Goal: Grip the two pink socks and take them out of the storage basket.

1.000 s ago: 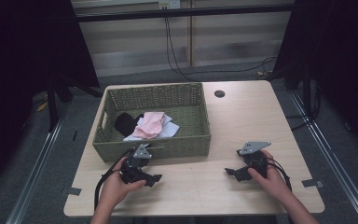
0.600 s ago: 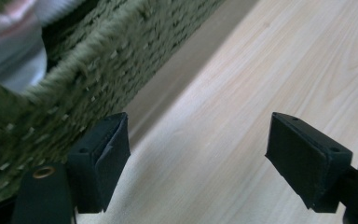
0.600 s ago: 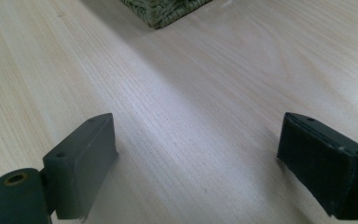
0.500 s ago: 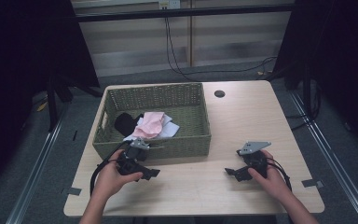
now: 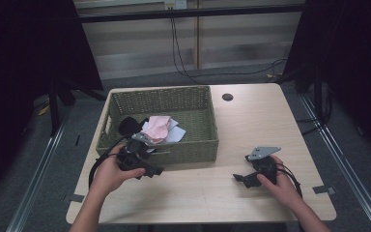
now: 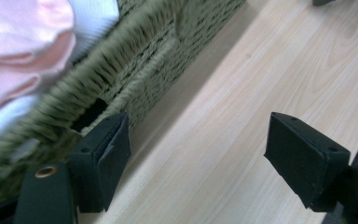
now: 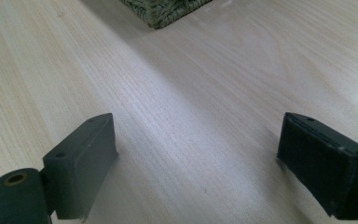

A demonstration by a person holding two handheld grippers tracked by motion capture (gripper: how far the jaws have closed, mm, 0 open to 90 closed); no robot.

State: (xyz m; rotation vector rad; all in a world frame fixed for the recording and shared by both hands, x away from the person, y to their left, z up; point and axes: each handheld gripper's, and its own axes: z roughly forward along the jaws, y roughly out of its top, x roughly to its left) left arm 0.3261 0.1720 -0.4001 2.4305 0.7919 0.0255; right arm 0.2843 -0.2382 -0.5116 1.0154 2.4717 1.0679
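A pale wooden worktop (image 5: 251, 140) carries a woven basket (image 5: 193, 145) of soft, light pink cloth (image 5: 157, 126); pinch a raised fold. Left claw (image 5: 147, 166) and right claw (image 5: 241, 179) gape wide, empty.

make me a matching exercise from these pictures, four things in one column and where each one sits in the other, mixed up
Things:
1. pink cloth
2. left gripper
3. right gripper
4. dark round hole

Places:
A. over bare tabletop, well away from the basket
B. in the tabletop, beyond the basket's right end
C. inside the basket
D. against the basket's near wall

Pairs: 1-C, 2-D, 3-A, 4-B
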